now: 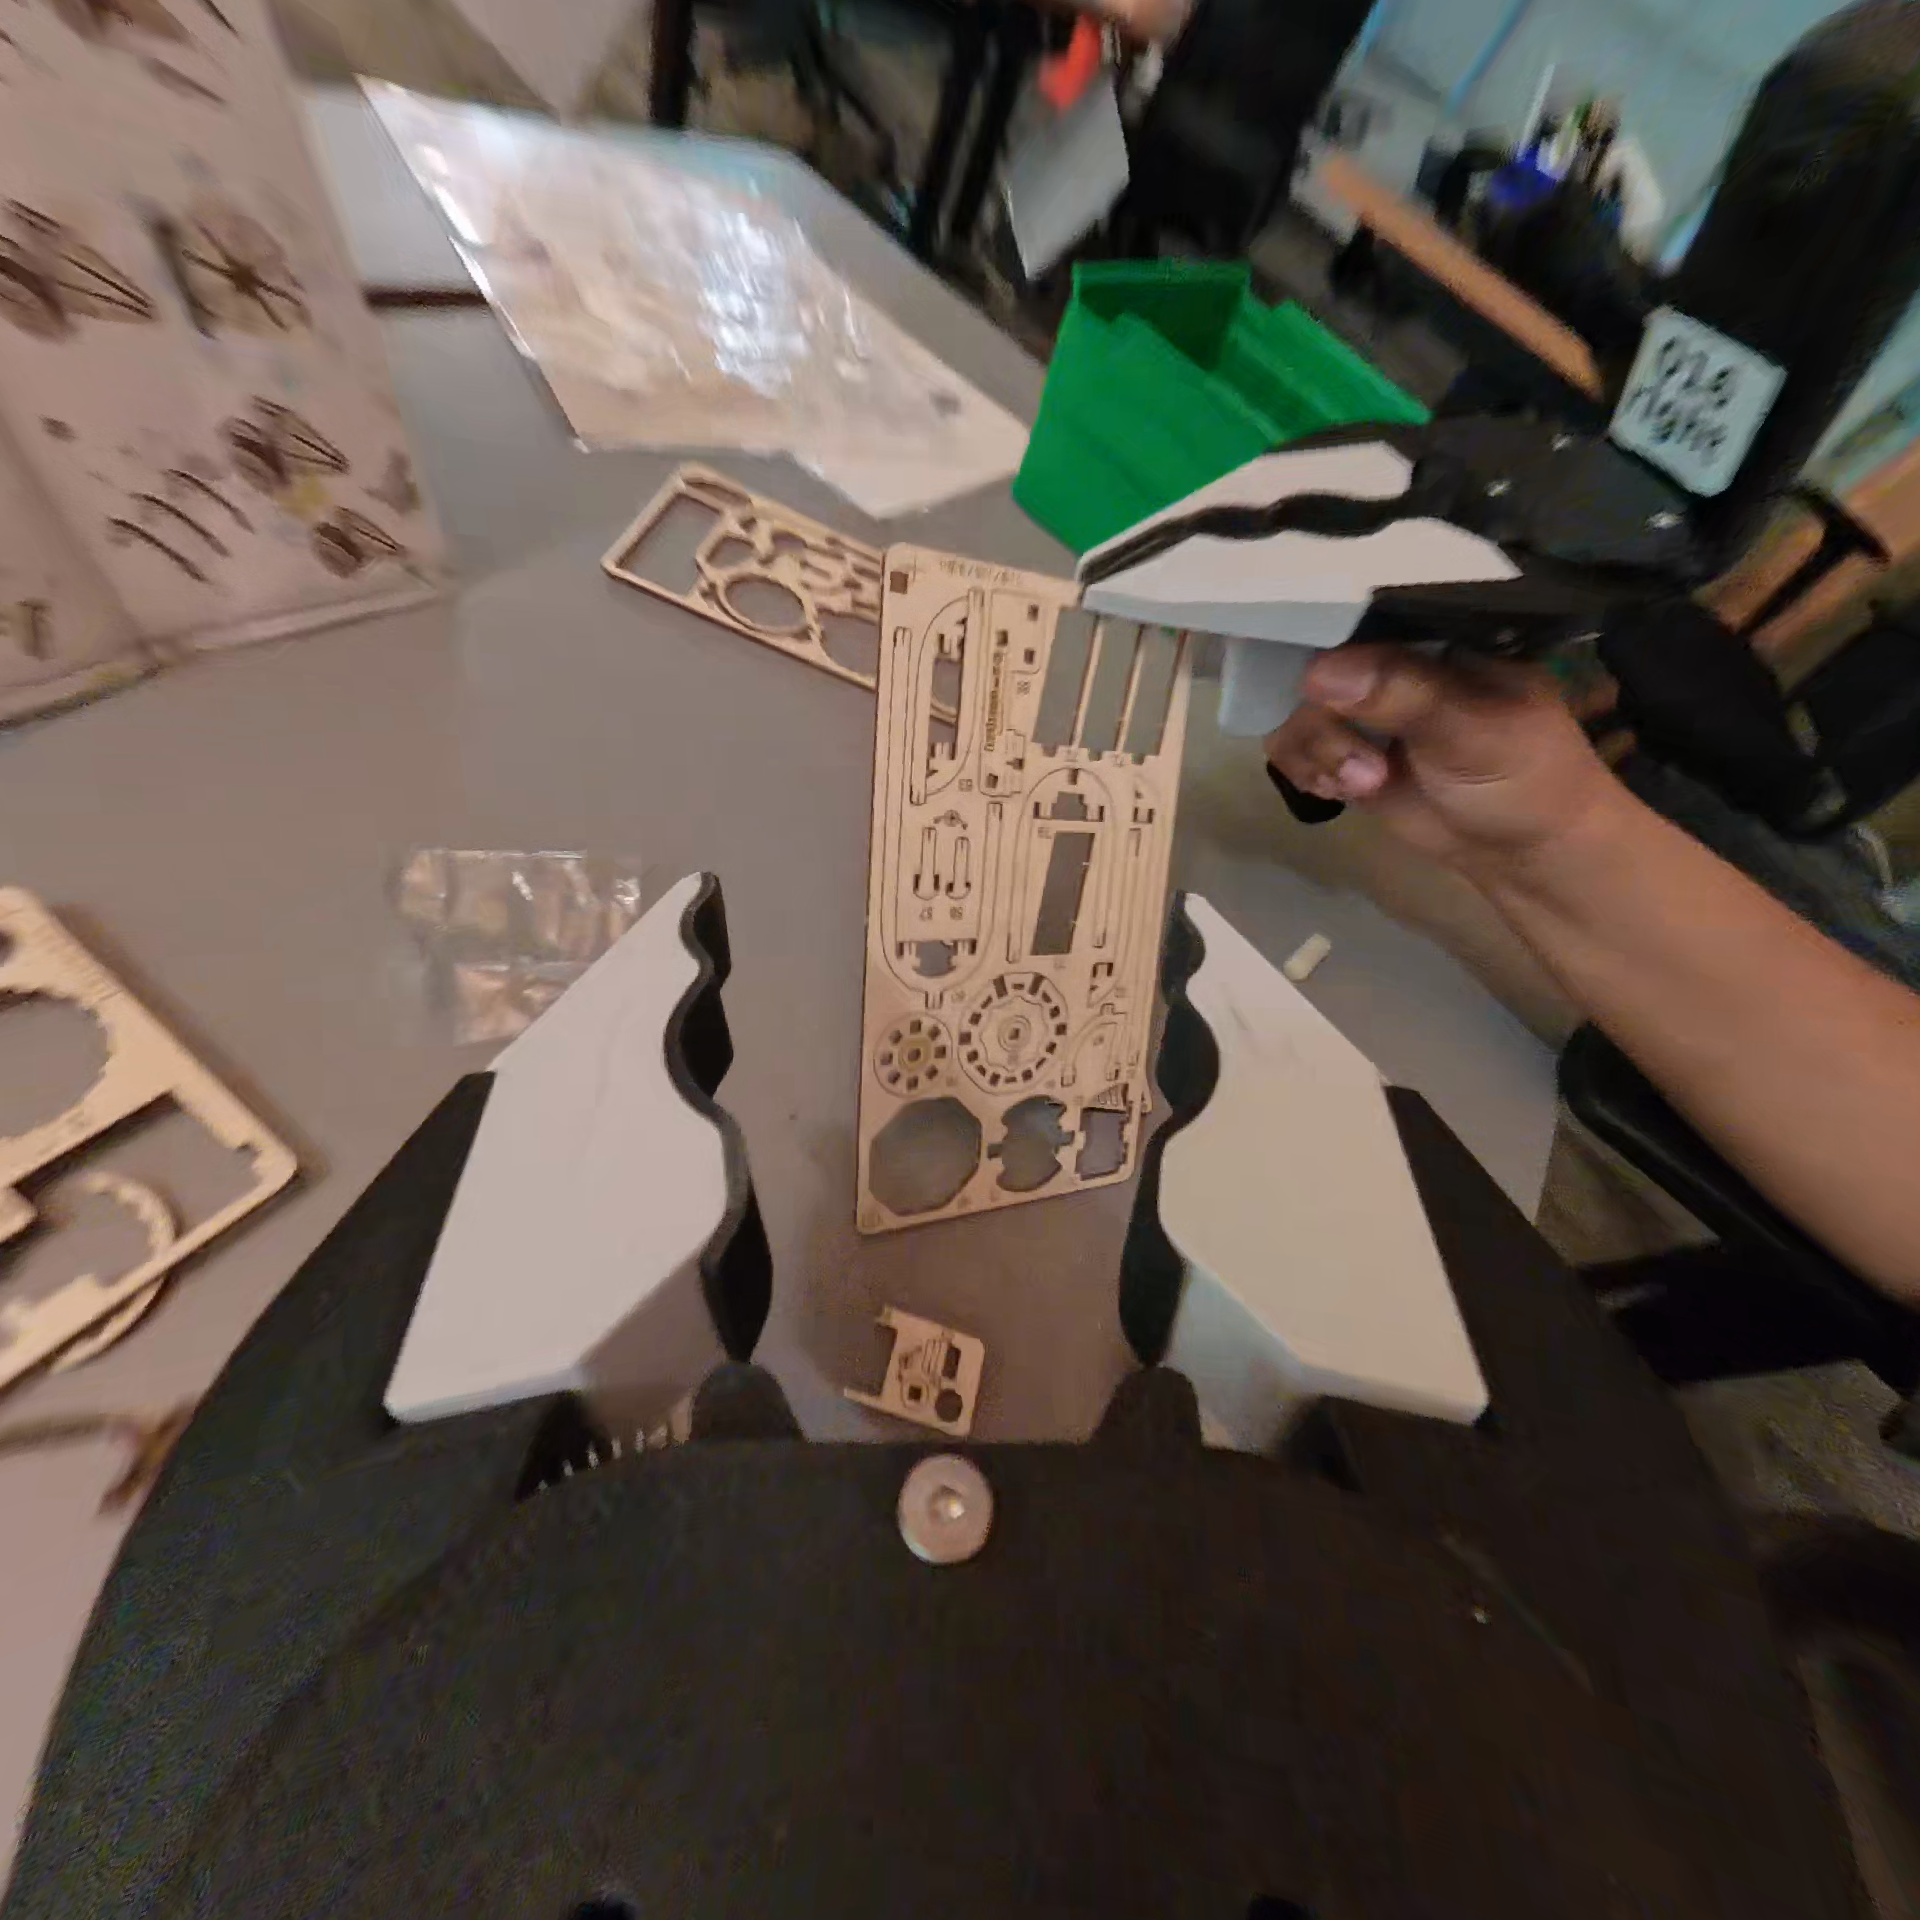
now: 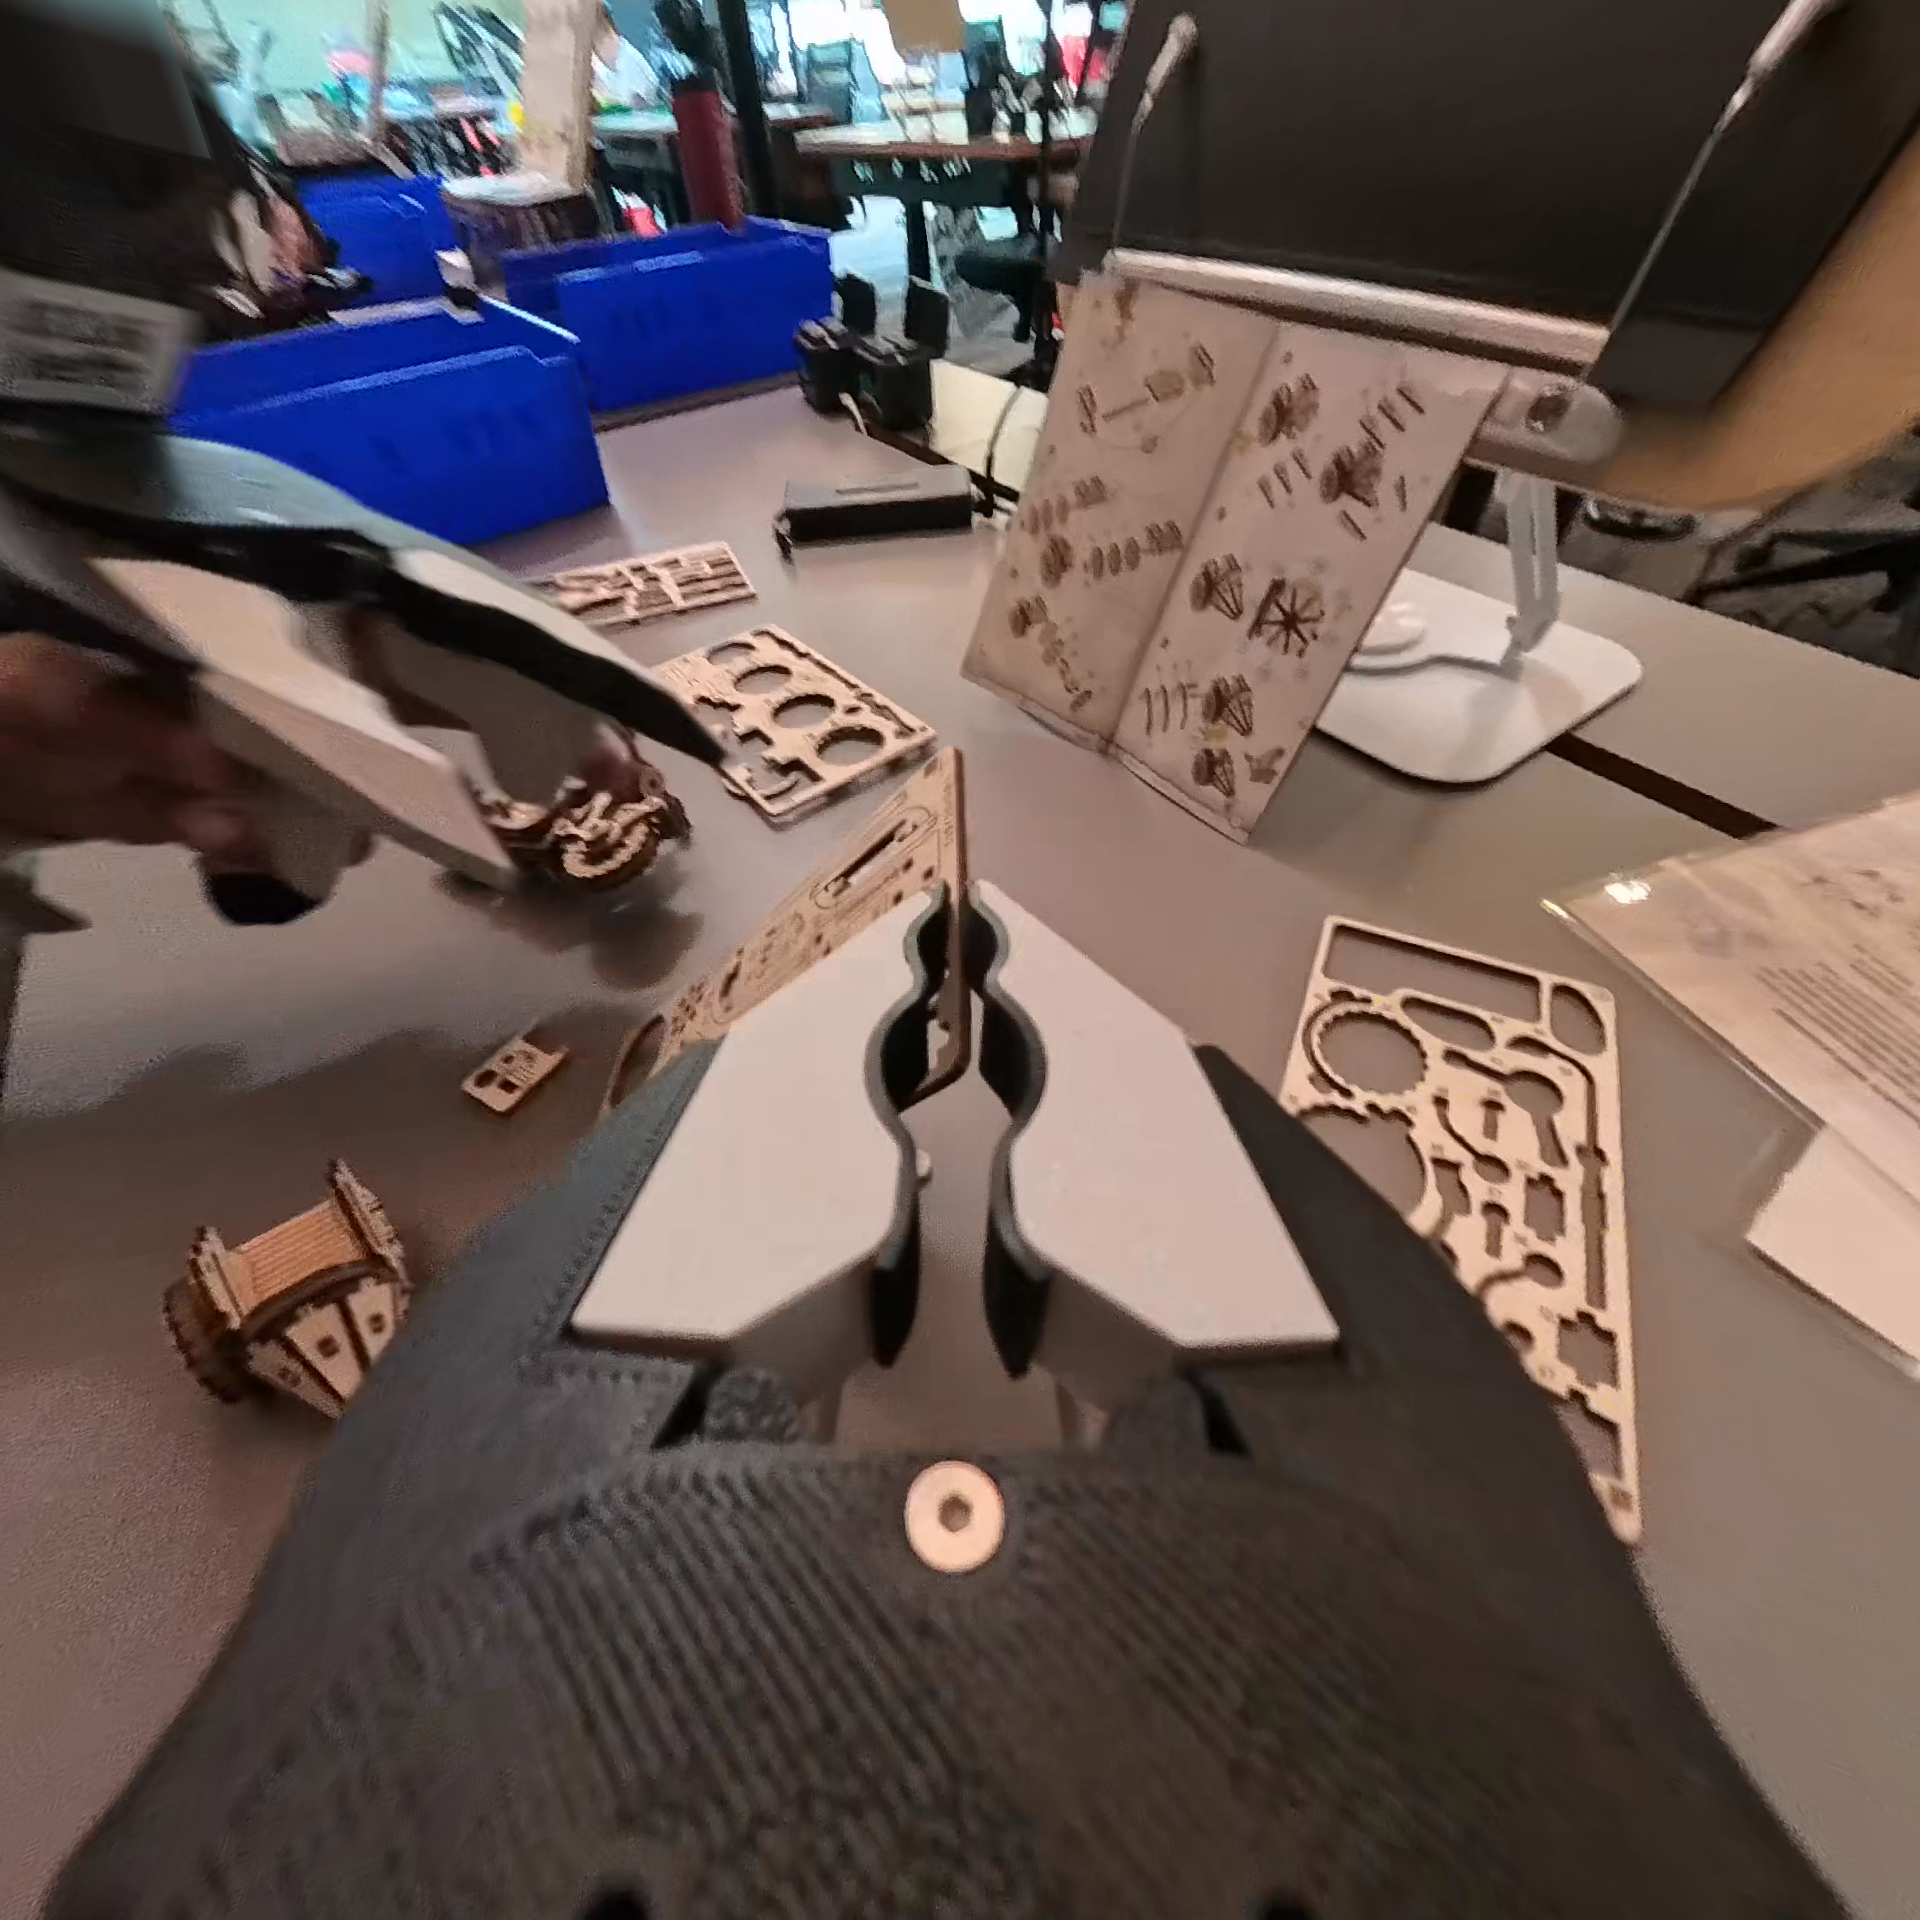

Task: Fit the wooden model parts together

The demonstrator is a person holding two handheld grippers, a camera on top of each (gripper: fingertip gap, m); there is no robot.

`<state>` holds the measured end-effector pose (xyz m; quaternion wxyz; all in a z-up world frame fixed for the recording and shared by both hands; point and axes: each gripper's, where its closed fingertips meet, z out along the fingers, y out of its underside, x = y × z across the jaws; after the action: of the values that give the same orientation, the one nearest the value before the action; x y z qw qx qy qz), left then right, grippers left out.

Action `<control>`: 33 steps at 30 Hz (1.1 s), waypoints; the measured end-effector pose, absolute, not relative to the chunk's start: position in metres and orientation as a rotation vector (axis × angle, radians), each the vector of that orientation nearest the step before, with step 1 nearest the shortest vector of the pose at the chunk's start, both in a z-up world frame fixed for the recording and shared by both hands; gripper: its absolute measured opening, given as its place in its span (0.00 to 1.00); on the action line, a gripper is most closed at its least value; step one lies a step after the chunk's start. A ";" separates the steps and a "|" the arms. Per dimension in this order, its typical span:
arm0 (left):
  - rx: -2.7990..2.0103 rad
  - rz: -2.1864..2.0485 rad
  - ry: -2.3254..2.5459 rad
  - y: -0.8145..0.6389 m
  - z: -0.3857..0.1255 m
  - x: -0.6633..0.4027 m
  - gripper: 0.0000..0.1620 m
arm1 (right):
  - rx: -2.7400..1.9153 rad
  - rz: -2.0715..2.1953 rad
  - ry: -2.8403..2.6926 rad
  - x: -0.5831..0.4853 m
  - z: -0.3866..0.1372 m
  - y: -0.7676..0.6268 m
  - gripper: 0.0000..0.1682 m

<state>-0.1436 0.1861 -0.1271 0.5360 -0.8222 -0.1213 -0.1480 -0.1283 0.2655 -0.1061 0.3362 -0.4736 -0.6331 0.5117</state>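
A laser-cut wooden parts sheet (image 1: 1018, 894) stands nearly upright, its lower edge at the grey table. My right gripper (image 1: 1086, 587) is shut on its top corner; in the right wrist view the sheet (image 2: 831, 904) runs edge-on between the closed fingertips of that gripper (image 2: 961, 904). My left gripper (image 1: 945, 914) is open and empty, its fingers either side of the sheet's lower half without touching it. It also shows in the right wrist view (image 2: 603, 800), above a dark wooden gear assembly (image 2: 592, 831). A small loose wooden part (image 1: 920, 1371) lies below the sheet. A small built wooden sub-assembly (image 2: 291, 1299) lies near left.
Emptied wooden frames lie around (image 2: 1475, 1174) (image 2: 800, 717) (image 1: 104, 1122). An instruction booklet (image 2: 1205, 540) is propped against a monitor stand (image 2: 1455, 686). A green bin (image 1: 1174, 405), blue bins (image 2: 416, 416), sleeved papers (image 1: 675, 291) and a crumpled plastic bag (image 1: 520, 935) are on the table. Some 10 centimeters of space lies between my two pairs of fingers.
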 end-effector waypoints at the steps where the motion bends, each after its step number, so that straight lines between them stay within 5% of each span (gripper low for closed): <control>1: -2.004 -0.394 -0.272 0.195 -0.132 -0.141 0.50 | -1.206 1.368 -1.643 -0.127 -0.102 0.262 0.00; 5: -2.099 -0.623 -0.202 0.217 -0.146 -0.119 0.49 | -1.124 1.462 -1.626 -0.121 -0.091 0.255 0.00; 9: -2.075 -0.675 -0.103 0.220 -0.150 -0.107 0.11 | -1.126 1.488 -1.608 -0.120 -0.092 0.256 0.00; 12: -1.939 -0.771 -0.111 0.213 -0.130 -0.102 0.00 | -1.146 1.480 -1.563 -0.119 -0.091 0.263 0.01; 25: -1.144 -0.814 -0.397 0.106 -0.030 -0.139 0.00 | -1.034 1.934 -1.647 -0.093 -0.071 0.146 0.25; 31: -0.896 -0.943 -0.399 0.065 -0.017 -0.121 0.00 | -1.073 1.983 -1.785 -0.070 -0.084 0.080 0.22; 33: -0.878 -0.970 -0.407 0.064 -0.023 -0.111 0.00 | -1.027 1.997 -1.781 -0.059 -0.082 0.071 0.05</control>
<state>-0.1112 0.0641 -0.0226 0.7744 -0.4055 -0.1879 -0.4478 -0.0592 0.0707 -0.0824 0.1372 -0.3550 -0.6154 0.6902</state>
